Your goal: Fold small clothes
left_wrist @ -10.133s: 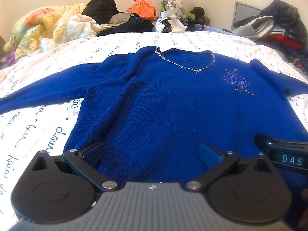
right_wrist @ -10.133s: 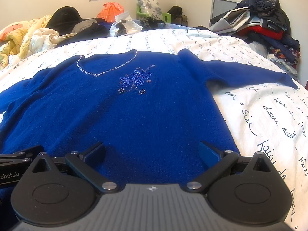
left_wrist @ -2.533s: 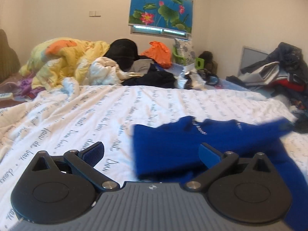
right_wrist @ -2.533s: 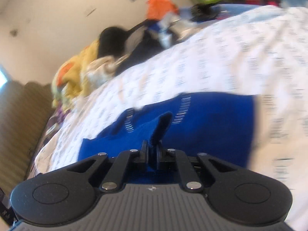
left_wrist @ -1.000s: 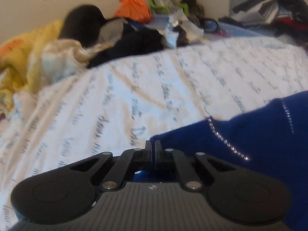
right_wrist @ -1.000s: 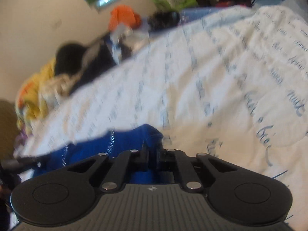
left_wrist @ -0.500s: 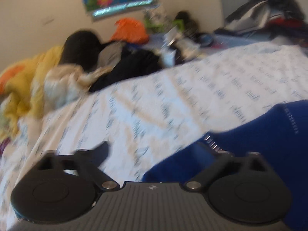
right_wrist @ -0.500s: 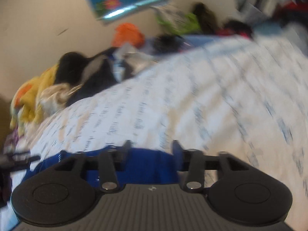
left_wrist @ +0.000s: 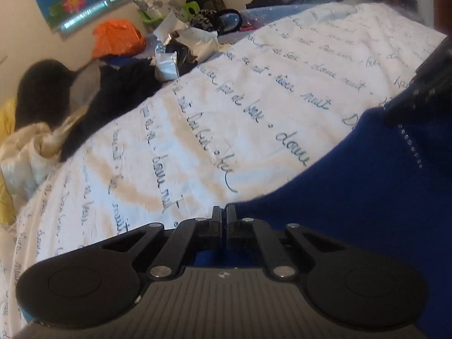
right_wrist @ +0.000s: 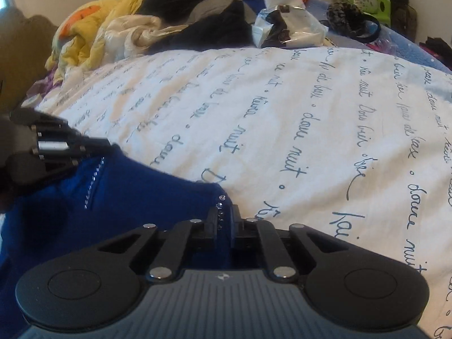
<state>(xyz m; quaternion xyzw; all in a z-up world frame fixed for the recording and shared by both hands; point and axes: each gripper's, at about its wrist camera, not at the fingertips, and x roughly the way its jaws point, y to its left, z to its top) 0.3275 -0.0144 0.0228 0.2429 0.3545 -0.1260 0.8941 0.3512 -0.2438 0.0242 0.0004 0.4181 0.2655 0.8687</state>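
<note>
Blue knit is pinched between the closed jaws of the left gripper (left_wrist: 225,214), right at the near edge of the blue sweater (left_wrist: 381,212), which is bunched up on the white bedsheet (left_wrist: 254,107). Over on the other side, the right gripper (right_wrist: 224,217) is clamped on the same sweater (right_wrist: 127,197) too, and a strand of the rhinestone trim (right_wrist: 220,206) is caught in the narrow slot between its fingers. Both tools are pitched steeply downward toward the bed, and a roll of the left one is suggested by the slant of the room in its view. From the right wrist camera, the left gripper (right_wrist: 93,144) is seen at the far left, its fingers laid against the sweater's top edge beside a second line of rhinestones. From the left wrist camera, the right gripper (left_wrist: 395,107) is seen at the upper right, pressed to the sweater's rim. Cursive script is printed across the sheet. Farther back, a yellow quilt (right_wrist: 84,25), dark clothes (right_wrist: 214,25) and an orange bag (left_wrist: 118,38) are heaped against the wall.
</note>
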